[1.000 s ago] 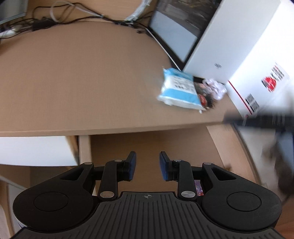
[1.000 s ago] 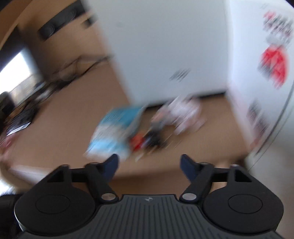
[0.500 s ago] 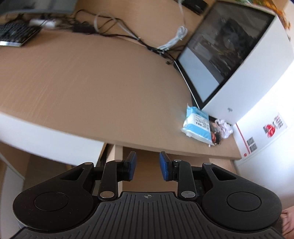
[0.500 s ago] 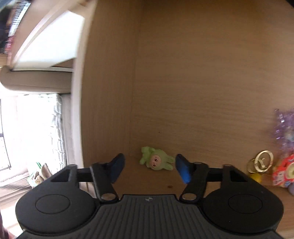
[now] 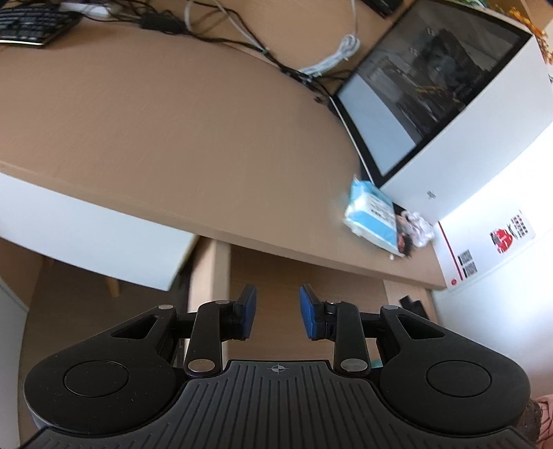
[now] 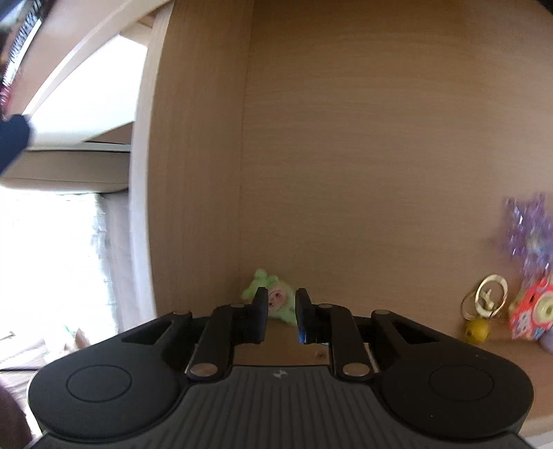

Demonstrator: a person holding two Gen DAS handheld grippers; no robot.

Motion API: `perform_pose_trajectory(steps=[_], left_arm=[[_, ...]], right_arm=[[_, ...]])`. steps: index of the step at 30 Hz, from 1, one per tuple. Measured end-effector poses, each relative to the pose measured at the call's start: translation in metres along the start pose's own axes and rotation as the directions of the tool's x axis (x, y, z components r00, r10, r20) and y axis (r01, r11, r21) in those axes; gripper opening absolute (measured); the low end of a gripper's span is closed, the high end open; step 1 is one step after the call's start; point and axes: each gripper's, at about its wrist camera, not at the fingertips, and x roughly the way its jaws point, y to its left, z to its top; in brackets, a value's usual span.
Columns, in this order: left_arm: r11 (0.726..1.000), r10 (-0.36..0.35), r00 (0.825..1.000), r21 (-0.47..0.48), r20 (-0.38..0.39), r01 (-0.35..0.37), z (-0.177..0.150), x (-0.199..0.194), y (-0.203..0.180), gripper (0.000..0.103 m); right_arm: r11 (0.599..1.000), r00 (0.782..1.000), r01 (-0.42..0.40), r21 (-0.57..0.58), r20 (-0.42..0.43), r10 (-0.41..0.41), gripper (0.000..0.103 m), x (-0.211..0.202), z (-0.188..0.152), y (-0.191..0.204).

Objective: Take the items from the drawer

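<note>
A small green plush toy [image 6: 256, 286] with a pink face lies on the floor of the open wooden drawer [image 6: 380, 138], close to its side wall. My right gripper [image 6: 280, 304] is shut on this toy, one finger on each side of it. In the left wrist view my left gripper [image 5: 277, 307] hangs open and empty. It is above the drawer [image 5: 304, 273], just in front of the desk edge.
More items lie at the drawer's right: a gold ring with a yellow bell [image 6: 484, 304], a red toy [image 6: 532, 311] and a purple glittery piece [image 6: 528, 235]. On the desk [image 5: 172, 121] are a blue packet [image 5: 373, 217], crumpled paper [image 5: 420, 228], a white box [image 5: 466, 138], cables [image 5: 207, 31] and a keyboard [image 5: 31, 20].
My right gripper swung from the desk top down into the drawer, then its wide-open fingers shut on the green toy. The left gripper pulled back and up, still open.
</note>
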Motion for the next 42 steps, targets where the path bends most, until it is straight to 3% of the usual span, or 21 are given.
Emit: perform_pose_trajectory(steps=[4, 8, 12, 17, 23, 25, 28, 31, 34, 35, 36, 38, 42], left_arm=[[1.0, -0.021, 1.0, 0.009, -0.011, 0.021, -0.002, 0.001, -0.007, 0.03], [1.0, -0.004, 1.0, -0.003, -0.003, 0.004, -0.003, -0.007, -0.004, 0.03], [0.999, 0.018, 1.0, -0.037, 0.014, -0.017, -0.005, -0.016, 0.005, 0.03], [0.997, 0.028, 1.0, -0.065, 0.013, -0.027, -0.008, -0.015, 0.01, 0.03], [1.0, 0.006, 0.999, -0.014, -0.047, -0.006, -0.01, 0.007, -0.01, 0.03], [1.0, 0.0, 0.995, 0.015, -0.101, 0.002, -0.013, 0.021, -0.02, 0.03], [0.999, -0.007, 0.988, 0.044, -0.155, 0.014, -0.015, 0.038, -0.033, 0.03], [0.998, 0.001, 0.99, 0.055, -0.141, 0.007, -0.01, 0.042, -0.04, 0.03], [0.999, 0.011, 0.993, 0.046, -0.119, -0.006, 0.0, 0.042, -0.04, 0.03], [0.999, 0.015, 0.993, 0.039, -0.114, -0.011, 0.003, 0.041, -0.039, 0.03], [0.999, 0.023, 0.994, 0.032, -0.11, -0.02, 0.005, 0.041, -0.039, 0.03], [0.999, 0.03, 0.995, 0.024, -0.096, -0.028, 0.009, 0.036, -0.04, 0.03], [0.999, 0.049, 0.996, 0.003, -0.07, -0.048, 0.009, 0.026, -0.037, 0.03]], right_arm=[[0.998, 1.0, 0.02, -0.066, 0.026, -0.018, 0.019, -0.002, -0.005, 0.002], [0.985, 0.999, 0.016, -0.174, -0.033, -0.022, 0.02, 0.014, -0.006, 0.017], [0.966, 0.997, 0.053, -0.253, -0.049, -0.067, 0.034, 0.03, -0.006, 0.031], [0.955, 0.995, 0.059, -0.291, -0.065, -0.082, 0.032, 0.035, -0.006, 0.034], [0.959, 0.994, 0.107, -0.263, 0.059, -0.094, 0.009, 0.0, -0.021, 0.017], [0.967, 0.985, 0.126, -0.223, 0.144, -0.095, 0.009, -0.025, -0.025, -0.001], [0.976, 0.955, 0.18, -0.123, 0.261, -0.143, 0.009, -0.062, -0.03, -0.038], [0.991, 0.951, 0.13, -0.042, 0.288, -0.113, 0.01, -0.088, -0.034, -0.072], [0.999, 0.965, 0.014, -0.041, 0.261, -0.003, 0.015, -0.093, -0.04, -0.081], [0.998, 0.97, -0.014, -0.053, 0.24, 0.027, 0.022, -0.087, -0.041, -0.077], [0.997, 0.976, -0.04, -0.067, 0.212, 0.054, 0.037, -0.079, -0.042, -0.071], [0.994, 0.983, -0.072, -0.086, 0.164, 0.086, 0.053, -0.058, -0.043, -0.056], [0.975, 0.994, -0.077, -0.21, 0.059, 0.091, 0.053, -0.036, -0.027, -0.018]])
